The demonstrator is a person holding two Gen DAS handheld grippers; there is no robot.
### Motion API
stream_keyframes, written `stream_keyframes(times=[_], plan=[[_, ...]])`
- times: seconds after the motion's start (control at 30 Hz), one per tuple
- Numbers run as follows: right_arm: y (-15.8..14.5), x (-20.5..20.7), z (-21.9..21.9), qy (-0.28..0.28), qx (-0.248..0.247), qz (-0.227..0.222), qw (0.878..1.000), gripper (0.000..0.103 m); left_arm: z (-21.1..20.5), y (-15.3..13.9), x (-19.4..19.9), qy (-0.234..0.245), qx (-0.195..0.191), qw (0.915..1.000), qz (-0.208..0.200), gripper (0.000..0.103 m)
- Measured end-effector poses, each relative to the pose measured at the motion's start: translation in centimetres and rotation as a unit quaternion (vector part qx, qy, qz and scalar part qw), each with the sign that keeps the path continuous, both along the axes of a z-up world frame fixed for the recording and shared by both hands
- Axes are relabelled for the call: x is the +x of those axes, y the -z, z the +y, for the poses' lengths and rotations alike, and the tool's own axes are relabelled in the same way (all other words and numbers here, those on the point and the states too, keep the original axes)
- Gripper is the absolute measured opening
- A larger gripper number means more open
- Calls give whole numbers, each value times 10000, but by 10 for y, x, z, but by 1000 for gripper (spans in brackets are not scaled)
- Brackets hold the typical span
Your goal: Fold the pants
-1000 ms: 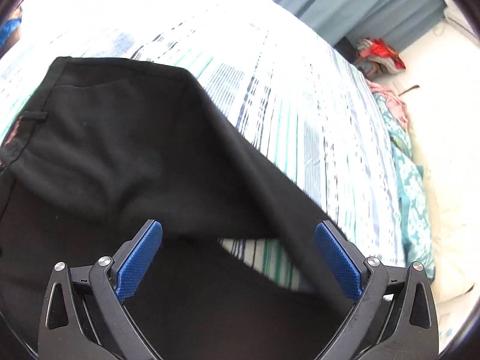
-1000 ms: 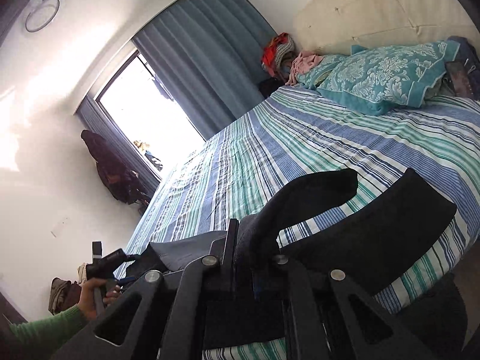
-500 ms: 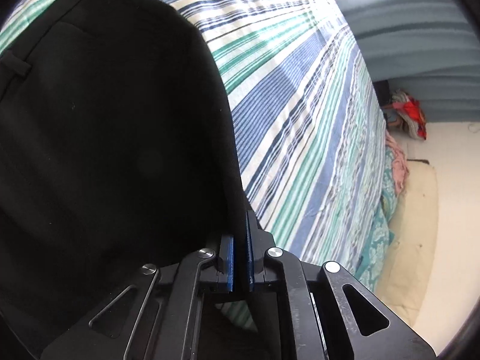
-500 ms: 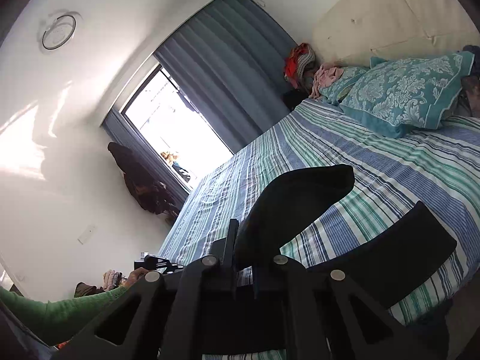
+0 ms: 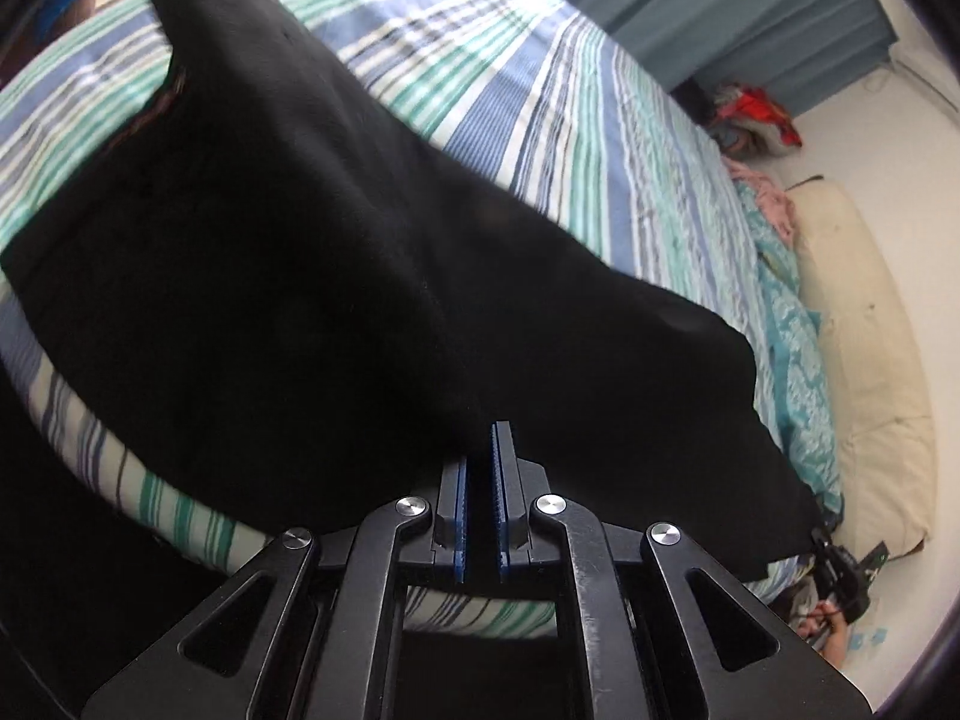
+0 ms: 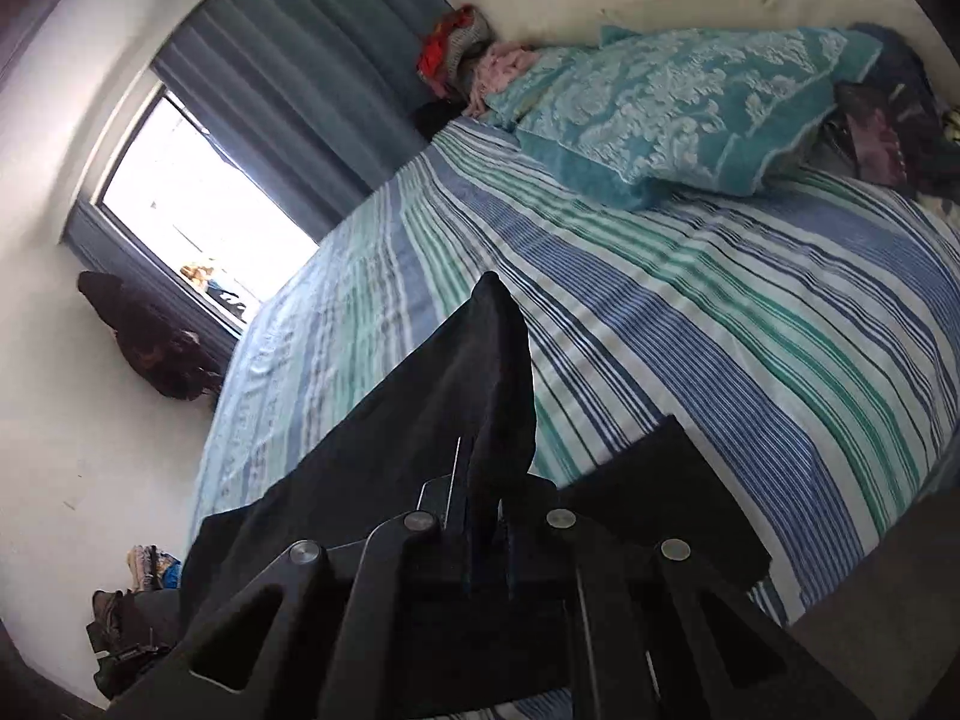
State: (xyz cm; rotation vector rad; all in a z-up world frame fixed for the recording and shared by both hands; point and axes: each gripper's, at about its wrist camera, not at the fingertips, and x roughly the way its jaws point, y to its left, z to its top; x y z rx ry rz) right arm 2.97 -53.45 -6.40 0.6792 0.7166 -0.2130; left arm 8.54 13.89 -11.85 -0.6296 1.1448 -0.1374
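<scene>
- Two blue pads of our left gripper (image 5: 480,480) are pinched on the black pants (image 5: 336,276), which drape over the striped bed (image 5: 570,120).
- Our right gripper (image 6: 483,516) clamps a peaked fold of the pants (image 6: 492,384) above the bed (image 6: 720,312), near the teal pillow (image 6: 672,108).

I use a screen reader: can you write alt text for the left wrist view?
The left gripper, fingers closed, pinches black pants lifted over a bed with a blue, green and white striped sheet. Behind are teal curtains and a patterned teal pillow.
</scene>
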Motion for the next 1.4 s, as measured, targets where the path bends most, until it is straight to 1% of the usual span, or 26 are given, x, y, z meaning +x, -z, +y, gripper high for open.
stream_keyframes(times=[0.03,0.1,0.13,0.2,0.27,0.3,0.4,0.5,0.57,0.6,0.7,0.77,0.9,0.93,1.0,1.03,1.1,1.13,1.17,1.2,1.23,1.27,1.3,1.33,1.37,1.4], plan=[[19,1,-3,28,-104,443,9990,8,-3,13,-4,22,-89,9999,146,5],[50,1,-6,-18,-130,1040,9945,8,-12,24,-9,99,8,9997,241,5],[61,-1,-7,11,-130,1223,9924,8,-16,23,-10,161,107,9996,213,5],[71,-5,-10,45,-135,1457,9892,8,-24,15,-16,263,230,9993,145,5],[71,-10,-15,100,-110,1496,9886,8,-24,11,-17,313,245,9991,122,5],[73,-10,-17,72,-110,1606,9869,8,-26,9,-13,319,247,9991,124,5],[83,-9,-18,-32,-134,1927,9812,8,-26,12,-17,291,212,9992,151,5],[81,-9,-17,-70,-281,1916,9811,8,-27,14,-17,319,247,9991,121,5],[72,-5,-10,-180,-558,1883,9804,8,-29,14,-14,378,342,9986,121,5],[71,-3,-9,-220,-685,1980,9776,8,-29,18,-9,415,390,9982,165,5],[83,2,-11,-203,-720,2379,9684,8,-26,21,-9,494,527,9969,307,5],[85,4,-11,-211,-786,2451,9661,8,-28,21,-8,566,637,9959,315,5],[85,10,-4,-311,-1130,2614,9581,8,-32,19,-11,698,902,9930,322,5],[85,11,-3,-331,-1198,2646,9563,8,-34,19,-10,721,966,9921,342,6],[85,12,1,-367,-1319,2706,9529,8,-38,22,-9,740,1081,9899,538,16],[85,12,2,-379,-1377,2734,9512,8,-37,22,-11,744,1081,9896,594,16],[84,13,4,-399,-1457,2767,9490,19,-35,20,-18,781,1125,9881,698,19],[84,12,4,-382,-1504,2800,9474,39,-32,19,-23,780,1135,9873,789,19],[83,12,5,-424,-1449,2739,9498,54,-27,17,-29,751,1159,9865,885,20],[80,10,7,-489,-1332,2617,9547,60,-22,13,-36,712,1183,9859,942,26],[74,7,10,-453,-1346,2561,9561,71,-16,7,-43,667,1175,9864,940,30],[67,3,14,-325,-1527,2536,9546,79,-11,-2,-49,609,1199,9873,851,39],[57,-1,20,-219,-1763,2450,9531,82,-8,-13,-54,589,1321,9874,638,48],[46,-5,27,-139,-2036,2343,9505,82,-9,-25,-55,638,1527,9855,378,53],[35,-9,36,-61,-2313,2219,9472,82,-13,-35,-53,741,1756,9816,84,63],[24,-12,47,0,-2512,2060,9458,82,-18,-42,-49,916,1930,9767,-196,68]])
